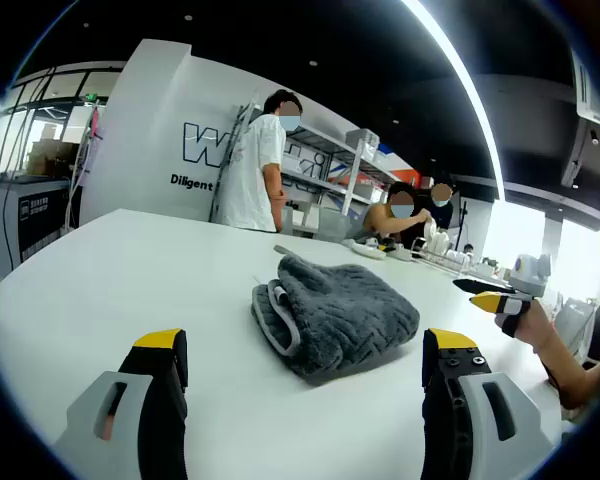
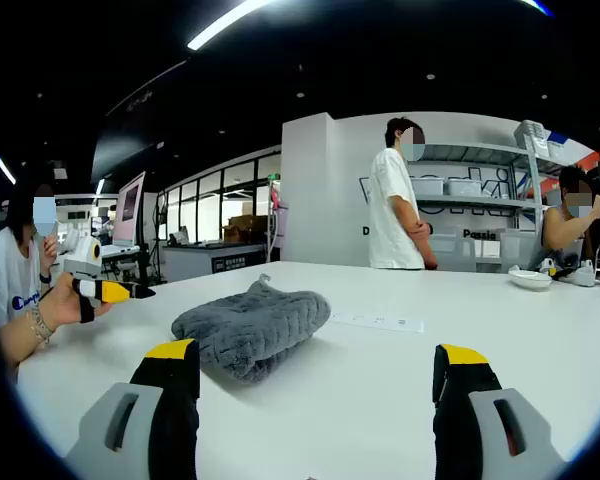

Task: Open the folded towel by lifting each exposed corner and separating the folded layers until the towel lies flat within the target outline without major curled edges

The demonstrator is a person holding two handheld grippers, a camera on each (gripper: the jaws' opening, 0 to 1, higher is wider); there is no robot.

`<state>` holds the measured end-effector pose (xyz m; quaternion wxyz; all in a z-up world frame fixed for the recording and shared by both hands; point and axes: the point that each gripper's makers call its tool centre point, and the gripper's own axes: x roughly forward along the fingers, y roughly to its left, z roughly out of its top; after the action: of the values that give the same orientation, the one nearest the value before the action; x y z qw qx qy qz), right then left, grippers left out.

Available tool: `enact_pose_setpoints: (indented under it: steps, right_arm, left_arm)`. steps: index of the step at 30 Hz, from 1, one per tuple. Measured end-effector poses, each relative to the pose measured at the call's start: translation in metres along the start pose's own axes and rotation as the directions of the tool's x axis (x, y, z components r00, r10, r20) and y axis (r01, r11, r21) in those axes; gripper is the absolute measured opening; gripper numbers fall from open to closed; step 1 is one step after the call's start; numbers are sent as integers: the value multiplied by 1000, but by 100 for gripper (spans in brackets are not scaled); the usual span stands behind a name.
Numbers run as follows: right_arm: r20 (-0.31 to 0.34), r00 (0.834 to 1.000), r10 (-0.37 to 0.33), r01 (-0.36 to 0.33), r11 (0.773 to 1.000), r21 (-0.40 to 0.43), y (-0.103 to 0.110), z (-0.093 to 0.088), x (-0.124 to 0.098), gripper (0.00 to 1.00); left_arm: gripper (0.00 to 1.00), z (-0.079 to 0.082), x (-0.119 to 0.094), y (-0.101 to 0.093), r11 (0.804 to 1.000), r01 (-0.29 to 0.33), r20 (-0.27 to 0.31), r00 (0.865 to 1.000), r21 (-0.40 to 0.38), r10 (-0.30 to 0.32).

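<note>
towel (image 1: pixel 332 315) folded, mid-table (image 1: pixel 130 270) | left tool (image 1: pixel 305 375), right tool (image 2: pixel 320 385) wide open, empty

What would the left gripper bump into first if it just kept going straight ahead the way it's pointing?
Most likely the folded grey towel. It lies on the white table directly ahead of the left gripper, between the lines of its open jaws, with bare tabletop before it. Depth is hard to judge, and the gripper could pass above it.

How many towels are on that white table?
1. A folded grey towel lies bunched near the middle of the white table, ahead of both open grippers, touching neither. In the right gripper view it sits left of centre. No other towel is visible.
</note>
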<state>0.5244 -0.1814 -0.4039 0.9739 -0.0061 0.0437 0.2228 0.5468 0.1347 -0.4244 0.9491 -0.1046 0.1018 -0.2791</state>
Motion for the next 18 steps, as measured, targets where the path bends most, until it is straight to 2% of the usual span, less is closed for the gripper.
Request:
enact_pose_setpoints:
  steps: [11,18]
  right_arm:
    - [-4,1000,0,0,1000,-4,0,0,-1,100]
    - [-4,1000,3,-3,1000,-5,1,0,-1,100]
  left_arm:
    - [96,6,4,15,1000,-1,-3,1000,-2,1]
    - [96,6,3,12,1000,0,4,1000,-7,0]
